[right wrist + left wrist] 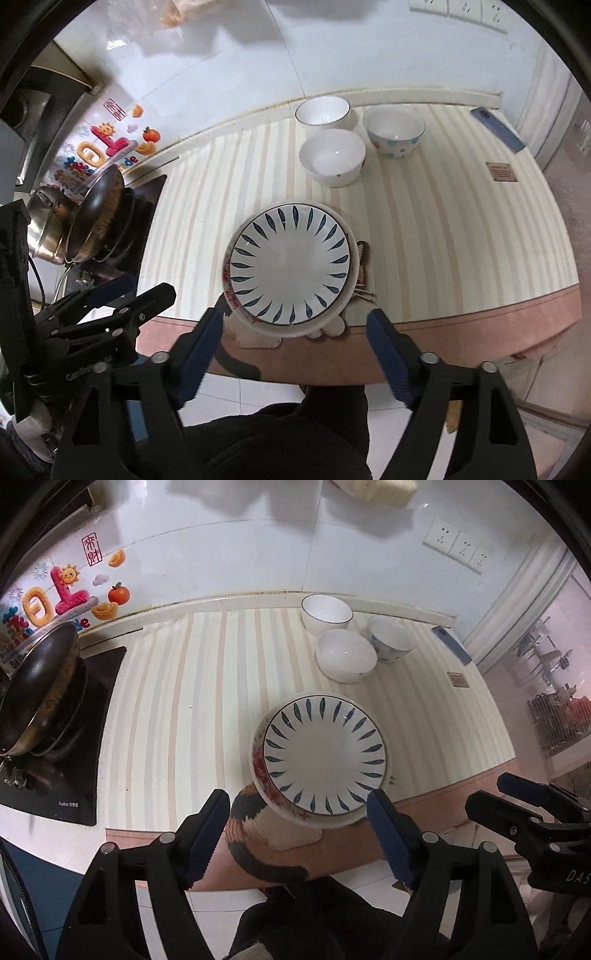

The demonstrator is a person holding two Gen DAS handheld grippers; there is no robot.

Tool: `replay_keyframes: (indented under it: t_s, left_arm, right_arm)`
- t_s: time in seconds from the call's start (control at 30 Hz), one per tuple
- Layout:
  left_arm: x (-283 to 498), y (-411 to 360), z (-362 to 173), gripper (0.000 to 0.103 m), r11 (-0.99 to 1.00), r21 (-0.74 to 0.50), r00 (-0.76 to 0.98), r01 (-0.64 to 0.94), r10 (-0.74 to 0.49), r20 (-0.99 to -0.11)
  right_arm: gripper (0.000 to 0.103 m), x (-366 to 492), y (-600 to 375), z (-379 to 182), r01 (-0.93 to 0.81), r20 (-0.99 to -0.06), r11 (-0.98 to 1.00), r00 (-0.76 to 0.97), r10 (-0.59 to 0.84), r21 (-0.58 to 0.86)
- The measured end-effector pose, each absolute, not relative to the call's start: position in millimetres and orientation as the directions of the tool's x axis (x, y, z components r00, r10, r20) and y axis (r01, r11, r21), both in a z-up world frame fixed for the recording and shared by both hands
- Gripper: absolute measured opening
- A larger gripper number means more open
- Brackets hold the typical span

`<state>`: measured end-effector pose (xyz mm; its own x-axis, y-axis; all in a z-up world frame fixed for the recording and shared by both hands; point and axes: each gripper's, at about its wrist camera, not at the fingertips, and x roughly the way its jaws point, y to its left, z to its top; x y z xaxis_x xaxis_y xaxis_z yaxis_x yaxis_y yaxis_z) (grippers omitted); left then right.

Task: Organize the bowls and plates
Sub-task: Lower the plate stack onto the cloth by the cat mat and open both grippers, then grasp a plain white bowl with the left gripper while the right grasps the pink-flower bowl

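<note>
Looking down at a round white china plate with thin blue leaf marks (325,753), set on top of a second white plate with red flowers on its edge (259,766). Both sitting near the front edge of the striped cream counter (192,709), partly on a mat with a cat picture (245,812). Farther back, three bowls close together: a plain white bowl with a dark rim (326,613), a low white bowl (346,655) and a white bowl with blue spots (391,638).

Left hand-held gripper (297,834) hanging above the plates with jaws wide apart and nothing between them. Right hand-held gripper (295,354) the same: wide apart, holding nothing.

Probably hard, smooth and a bit heavy, these plates, and likely to chip or break if dropped or banged. Glaze looks shiny, so likely slippery. Best taken by the rim, one pad on top and one under the edge, maybe at two far sides for a stack. Bowls probably lighter; best pinched on the thin wall at the rim.
</note>
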<state>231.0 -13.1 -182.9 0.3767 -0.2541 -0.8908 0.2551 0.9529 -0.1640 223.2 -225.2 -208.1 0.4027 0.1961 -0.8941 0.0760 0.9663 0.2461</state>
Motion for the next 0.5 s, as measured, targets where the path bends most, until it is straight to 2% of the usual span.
replay_keyframes:
  t_s: [0.13,0.5]
  left_arm:
    - [217,-11,-175,0.076,0.948,-0.18,0.359,0.263,-0.27,-0.894]
    - [211,-20,-171,0.076,0.959,-0.169,0.384,0.227,-0.248,-0.89]
  right_arm:
    - [0.092,201,-218,-194,0.079,-0.897,0.973,0.408,0.168,0.218]
    - [0.093,192,-235,-194,0.089,-0.891,0.963,0.409,0.196,0.253]
